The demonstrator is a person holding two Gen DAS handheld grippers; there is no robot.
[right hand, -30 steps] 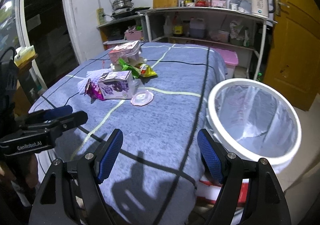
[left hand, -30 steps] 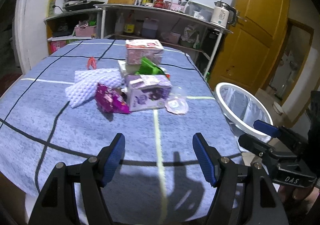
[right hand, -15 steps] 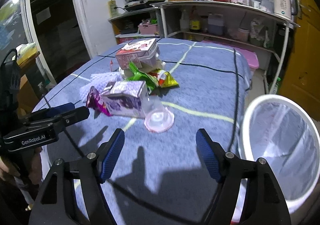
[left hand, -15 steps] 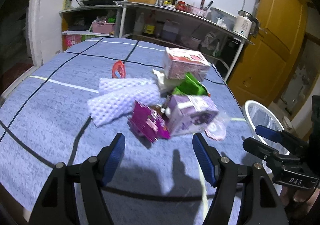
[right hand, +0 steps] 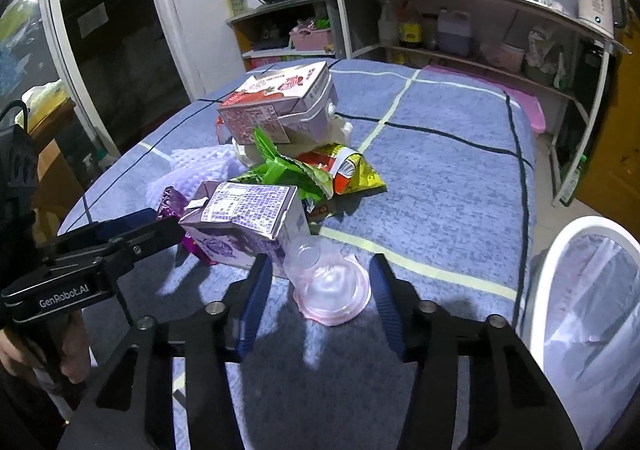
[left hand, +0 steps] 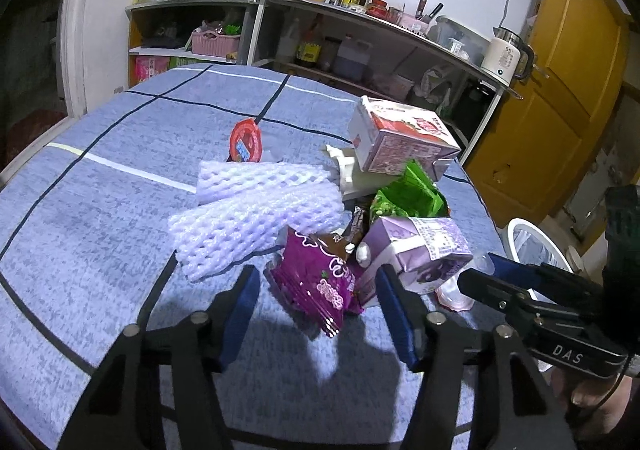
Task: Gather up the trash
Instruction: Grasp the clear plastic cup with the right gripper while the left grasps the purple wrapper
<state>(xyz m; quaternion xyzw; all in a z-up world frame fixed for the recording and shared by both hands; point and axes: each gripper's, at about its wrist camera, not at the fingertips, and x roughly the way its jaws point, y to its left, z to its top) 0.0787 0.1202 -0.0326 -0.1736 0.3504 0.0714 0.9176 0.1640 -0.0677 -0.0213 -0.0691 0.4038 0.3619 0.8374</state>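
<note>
A table under a blue checked cloth (left hand: 100,210) filled most of both views, trash heaped near its middle. A white-rimmed bin with a clear liner (right hand: 592,290) stood off the table's edge, well apart from the heap. Top of the heap: a red-and-pink carton (left hand: 400,134), tilted on white packaging. Beside it lay two white foam net sleeves (left hand: 256,210). Lower down sat a purple carton (right hand: 244,226), on its side, touching a green wrapper (right hand: 288,170) and a yellow-red snack bag (right hand: 352,174).

Left gripper (left hand: 316,306): jaws had just been closing, spread either side of a magenta snack packet (left hand: 320,282); pads clear of it, no grip. Right gripper (right hand: 316,290): jaws had also just been closing, standing around a clear plastic cup (right hand: 332,286) lying on the cloth beside the purple carton; pads just beside it, contact not visible. A small red lid (left hand: 246,140) lay behind the foam sleeves.
</note>
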